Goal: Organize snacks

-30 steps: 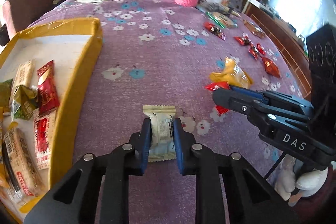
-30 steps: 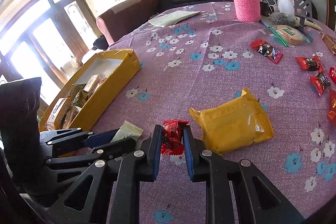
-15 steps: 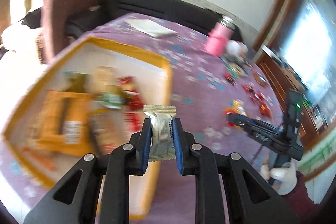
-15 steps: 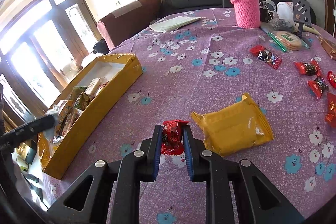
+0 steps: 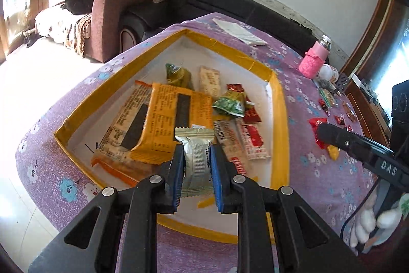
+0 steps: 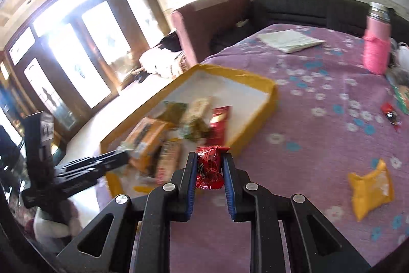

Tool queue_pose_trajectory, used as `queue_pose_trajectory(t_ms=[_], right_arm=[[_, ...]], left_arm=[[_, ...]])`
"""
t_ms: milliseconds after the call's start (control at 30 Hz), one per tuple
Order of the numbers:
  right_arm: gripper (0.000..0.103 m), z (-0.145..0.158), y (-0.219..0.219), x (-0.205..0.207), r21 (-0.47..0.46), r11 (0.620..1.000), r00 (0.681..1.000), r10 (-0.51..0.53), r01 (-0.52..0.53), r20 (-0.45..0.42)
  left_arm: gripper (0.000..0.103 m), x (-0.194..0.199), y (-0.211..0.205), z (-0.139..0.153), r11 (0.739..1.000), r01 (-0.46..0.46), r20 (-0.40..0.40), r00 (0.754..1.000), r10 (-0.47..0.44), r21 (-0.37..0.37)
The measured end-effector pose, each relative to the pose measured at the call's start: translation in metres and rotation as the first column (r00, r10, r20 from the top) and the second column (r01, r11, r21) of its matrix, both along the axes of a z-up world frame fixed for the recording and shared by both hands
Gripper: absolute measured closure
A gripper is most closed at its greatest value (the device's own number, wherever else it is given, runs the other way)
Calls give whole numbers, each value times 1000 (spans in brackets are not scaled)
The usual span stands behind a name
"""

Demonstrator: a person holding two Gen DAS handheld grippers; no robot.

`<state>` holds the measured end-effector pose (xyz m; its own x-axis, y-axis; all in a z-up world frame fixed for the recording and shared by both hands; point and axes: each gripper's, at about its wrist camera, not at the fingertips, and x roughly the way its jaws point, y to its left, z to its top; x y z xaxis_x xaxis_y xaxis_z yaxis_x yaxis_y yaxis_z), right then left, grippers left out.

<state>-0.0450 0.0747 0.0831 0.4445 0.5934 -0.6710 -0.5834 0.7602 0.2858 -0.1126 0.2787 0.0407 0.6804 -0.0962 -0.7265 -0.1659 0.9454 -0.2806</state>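
My left gripper (image 5: 196,157) is shut on a silver-white snack packet (image 5: 196,157) and holds it above the near end of the yellow-rimmed box (image 5: 280,119). Several snack packs lie inside, among them an orange wrapper (image 5: 166,117). In the right wrist view my right gripper (image 6: 209,165) is shut on a red candy wrapper (image 6: 209,165), lifted just off the purple flowered cloth beside the box (image 6: 258,117). The left gripper (image 6: 120,160) reaches in over the box from the left. The right gripper (image 5: 324,134) with its red candy also shows at the right of the left wrist view.
A yellow snack bag (image 6: 370,186) lies on the cloth to the right. Red candies (image 5: 340,119) and other snacks are scattered at the far right, near a pink-sleeved bottle (image 6: 377,53). Folded papers (image 6: 288,41) lie at the back. A sofa and armchair stand beyond the table.
The left gripper carried the silver-white packet from the cloth leftward over the box. The right gripper lifted the red candy off the cloth and swung left toward the box.
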Motion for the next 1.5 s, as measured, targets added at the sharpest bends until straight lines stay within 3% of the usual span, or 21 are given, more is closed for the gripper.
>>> queue_pose_trajectory(t_ms=[300, 433, 600, 767, 933, 1067, 1500], right_arm=[[83, -35, 73, 6, -73, 995, 994, 66, -73, -88], [80, -47, 91, 1, -158, 984, 996, 73, -81, -58], [63, -40, 86, -10, -137, 989, 998, 59, -61, -19], [58, -18, 68, -24, -86, 996, 999, 18, -13, 52], [50, -3, 45, -41, -18, 999, 995, -46, 48, 92], [48, -2, 35, -55, -23, 997, 992, -64, 67, 111], [46, -9, 24, -68, -33, 997, 992, -65, 69, 112]], left_arm=[[84, -1, 15, -8, 999, -17, 0, 1000, 17, -47], [74, -9, 17, -2, 999, -22, 18, 1000, 23, -46], [54, -17, 19, 12, 997, -71, 52, 996, 71, -4], [27, -28, 12, 31, 979, -169, 98, 982, 158, 111], [26, -33, 4, 45, 958, -214, 141, 972, 189, 190], [26, -33, -6, 48, 938, -236, 142, 968, 206, 253], [26, -35, -20, 51, 931, -228, 110, 973, 205, 285]])
